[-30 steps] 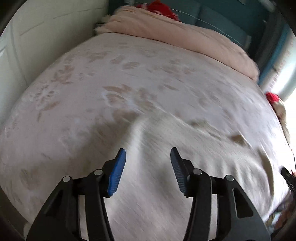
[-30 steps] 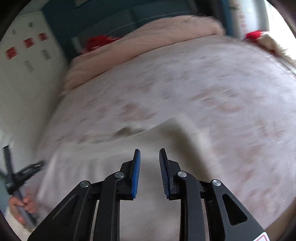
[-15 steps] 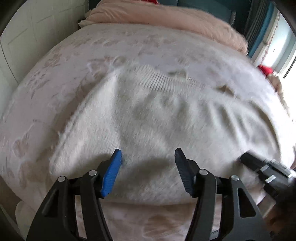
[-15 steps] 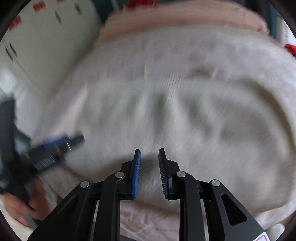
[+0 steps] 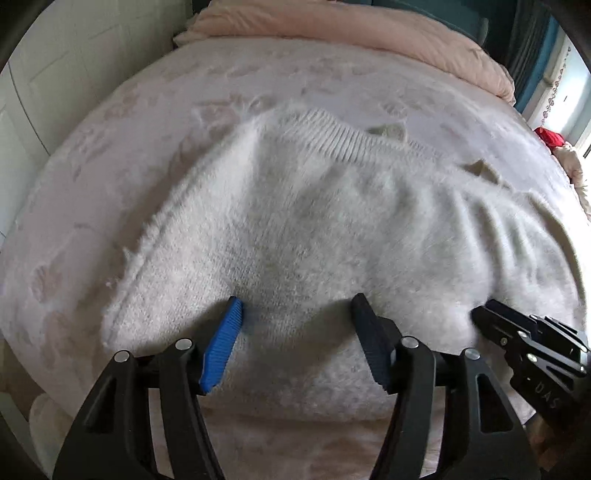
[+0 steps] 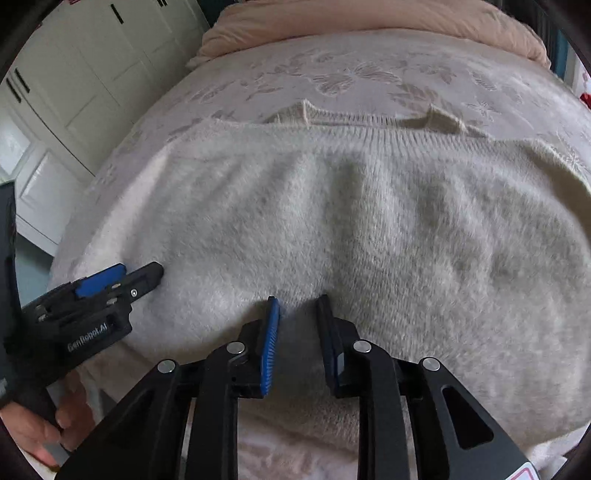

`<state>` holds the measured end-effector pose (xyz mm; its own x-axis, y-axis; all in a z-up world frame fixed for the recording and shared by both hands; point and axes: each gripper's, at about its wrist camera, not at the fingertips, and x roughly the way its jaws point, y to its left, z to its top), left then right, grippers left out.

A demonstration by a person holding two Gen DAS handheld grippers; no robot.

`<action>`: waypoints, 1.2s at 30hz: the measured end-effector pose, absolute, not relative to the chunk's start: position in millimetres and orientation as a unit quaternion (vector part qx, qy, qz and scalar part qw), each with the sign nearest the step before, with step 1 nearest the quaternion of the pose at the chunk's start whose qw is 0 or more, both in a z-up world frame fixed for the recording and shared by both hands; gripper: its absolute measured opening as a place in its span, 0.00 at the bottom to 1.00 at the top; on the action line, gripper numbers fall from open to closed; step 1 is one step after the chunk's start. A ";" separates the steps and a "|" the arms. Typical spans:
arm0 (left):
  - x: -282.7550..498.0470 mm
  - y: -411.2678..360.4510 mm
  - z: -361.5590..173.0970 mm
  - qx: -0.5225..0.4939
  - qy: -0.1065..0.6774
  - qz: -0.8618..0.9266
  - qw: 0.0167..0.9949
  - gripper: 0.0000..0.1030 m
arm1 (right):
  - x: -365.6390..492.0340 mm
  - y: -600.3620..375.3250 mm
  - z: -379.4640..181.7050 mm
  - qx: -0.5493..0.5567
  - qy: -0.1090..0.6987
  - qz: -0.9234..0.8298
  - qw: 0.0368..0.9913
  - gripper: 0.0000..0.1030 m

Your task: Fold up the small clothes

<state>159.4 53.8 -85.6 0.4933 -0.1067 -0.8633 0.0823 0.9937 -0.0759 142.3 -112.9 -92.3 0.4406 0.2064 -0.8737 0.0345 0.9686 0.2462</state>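
A fluffy white knitted sweater point(image 5: 314, 229) lies spread on the bed, its ribbed edge point(image 5: 340, 144) at the far side; it also fills the right wrist view point(image 6: 351, 229). My left gripper point(image 5: 295, 314) is open and empty, low over the sweater's near edge. My right gripper point(image 6: 297, 306) is open with a narrow gap, empty, over the near edge further right. The right gripper also shows at the lower right of the left wrist view point(image 5: 517, 332), and the left gripper at the left of the right wrist view point(image 6: 122, 277).
The bed has a pale flowered cover point(image 5: 147, 110) and a pink duvet point(image 5: 351, 26) rolled at the far end. White wardrobe doors point(image 6: 92, 74) stand to the left. A red item point(image 5: 550, 136) lies at the bed's right edge.
Both grippers have pulled back and down toward the near edge of the bed. The sweater now fills both views. The jaw gaps look unchanged.
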 end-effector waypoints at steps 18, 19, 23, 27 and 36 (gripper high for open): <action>334.9 85.4 -88.3 -0.073 0.527 -0.062 0.844 0.08 | 194.9 -339.5 -77.2 0.167 0.482 -0.130 0.850 0.07; 335.1 89.2 -83.4 -0.079 0.518 -0.058 0.850 0.08 | 189.3 -338.8 -64.1 0.173 0.458 -0.132 0.862 0.06; 350.8 89.6 -108.1 -0.042 0.540 -0.035 0.840 0.09 | 199.4 -360.0 -93.2 0.178 0.483 -0.156 0.843 0.07; 348.5 83.4 -109.4 -0.017 0.530 -0.027 0.847 0.13 | 203.5 -345.4 -100.0 0.154 0.496 -0.163 0.839 0.16; 246.9 106.9 -39.1 -0.044 0.468 -0.064 0.880 0.50 | 186.4 -196.0 -46.5 0.144 0.461 -0.005 0.875 0.17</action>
